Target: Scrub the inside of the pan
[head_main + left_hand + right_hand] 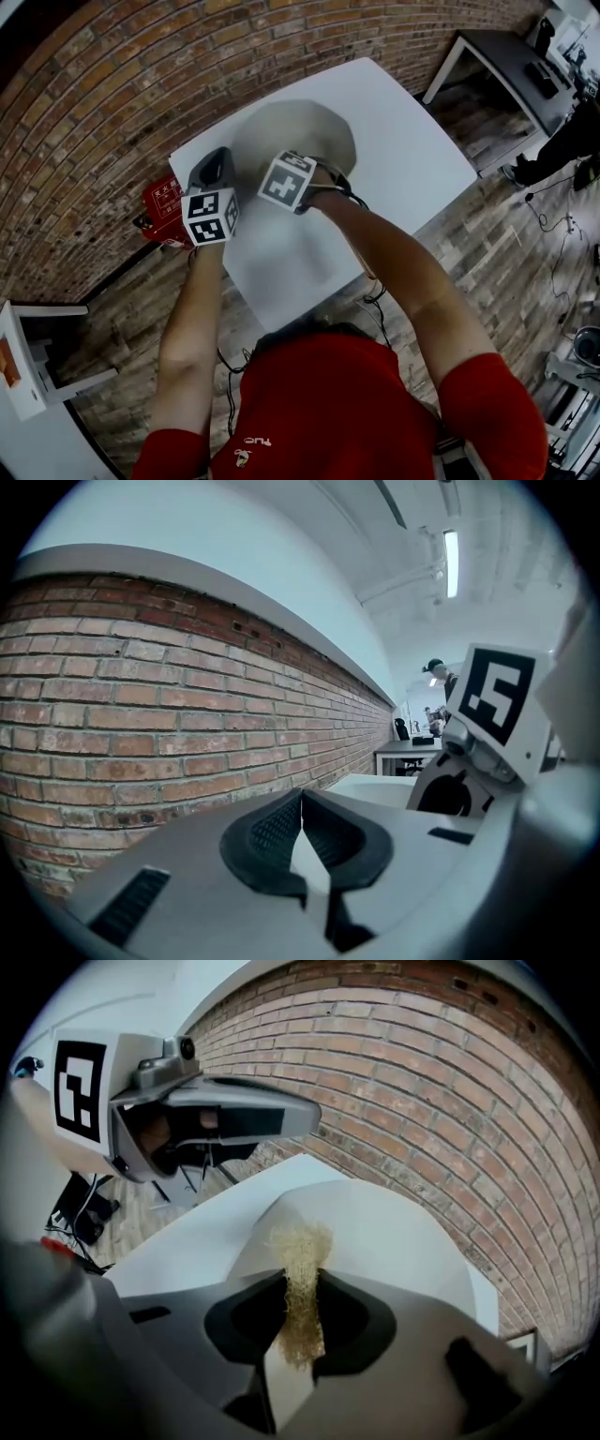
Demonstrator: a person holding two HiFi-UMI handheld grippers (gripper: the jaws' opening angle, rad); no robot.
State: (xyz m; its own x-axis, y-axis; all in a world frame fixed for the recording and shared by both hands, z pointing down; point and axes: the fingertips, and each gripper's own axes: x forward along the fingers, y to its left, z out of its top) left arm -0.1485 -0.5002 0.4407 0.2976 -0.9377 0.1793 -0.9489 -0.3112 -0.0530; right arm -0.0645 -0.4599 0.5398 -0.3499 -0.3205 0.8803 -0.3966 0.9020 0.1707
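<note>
A pale grey round shape (309,127), which seems to be the pan, lies at the far side of the white table (412,159); the right gripper view shows it just beyond the jaws (394,1232). My right gripper (302,1274) is shut on a tan fibrous scrubber (300,1241), whose tuft sticks out past the fingertips above that shape. My left gripper (302,794) is shut with nothing between its pads. It is held up beside the right one and points at the brick wall (141,714). In the head view both marker cubes hover over the near edge of the pale shape.
The table's left corner lies next to the brick wall (94,112). A red box (164,202) sits on the floor by the wall. A dark desk (506,47) stands at the far right, and white furniture (19,375) at the lower left.
</note>
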